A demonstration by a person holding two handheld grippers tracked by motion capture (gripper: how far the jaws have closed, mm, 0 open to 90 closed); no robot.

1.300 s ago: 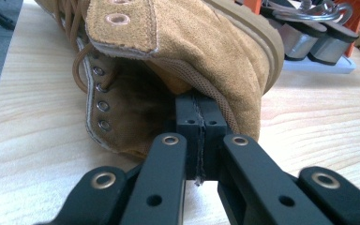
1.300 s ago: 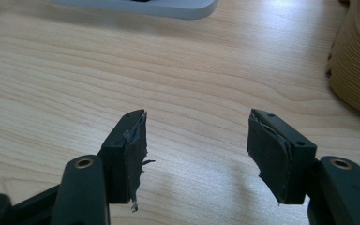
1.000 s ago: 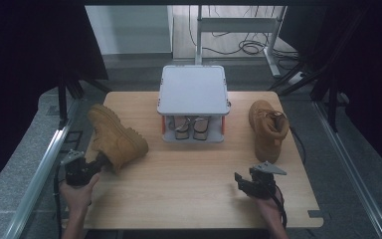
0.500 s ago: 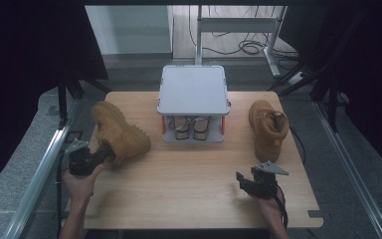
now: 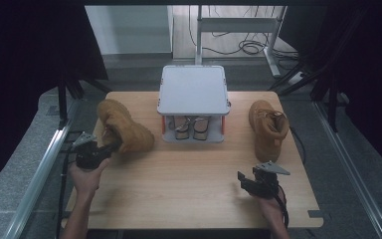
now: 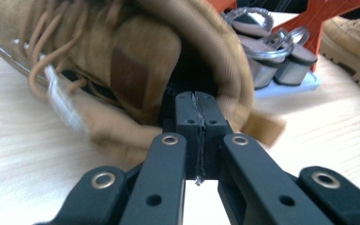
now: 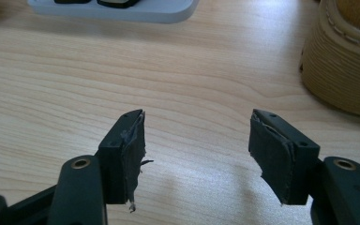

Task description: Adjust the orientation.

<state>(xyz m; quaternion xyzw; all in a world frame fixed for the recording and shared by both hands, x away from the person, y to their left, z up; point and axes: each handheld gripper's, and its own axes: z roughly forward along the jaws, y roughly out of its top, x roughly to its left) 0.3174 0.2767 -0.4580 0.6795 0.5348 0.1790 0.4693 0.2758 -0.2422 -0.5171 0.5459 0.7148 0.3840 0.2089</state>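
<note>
A tan lace-up boot (image 5: 124, 130) lies tilted at the table's left, and my left gripper (image 5: 112, 147) is shut on the edge of its collar. In the left gripper view the two jaws meet flat against each other at the boot's opening (image 6: 136, 61), with my left gripper (image 6: 197, 107) pinching the rim. The matching boot (image 5: 268, 127) stands at the right side of the table. My right gripper (image 5: 242, 180) hovers low over bare wood near the front right, open with nothing between its fingers (image 7: 126, 145). That boot's sole (image 7: 342, 65) shows up ahead to its right.
A small white-topped rack (image 5: 194, 89) with orange legs stands at the back middle, a pair of sandals (image 5: 191, 127) on its lower shelf. The wooden table (image 5: 189, 194) is bare between the two grippers. Metal rails run along both table sides.
My left gripper has moved up and toward the back, and the left boot has tipped and shifted with it. The right gripper has stayed put.
</note>
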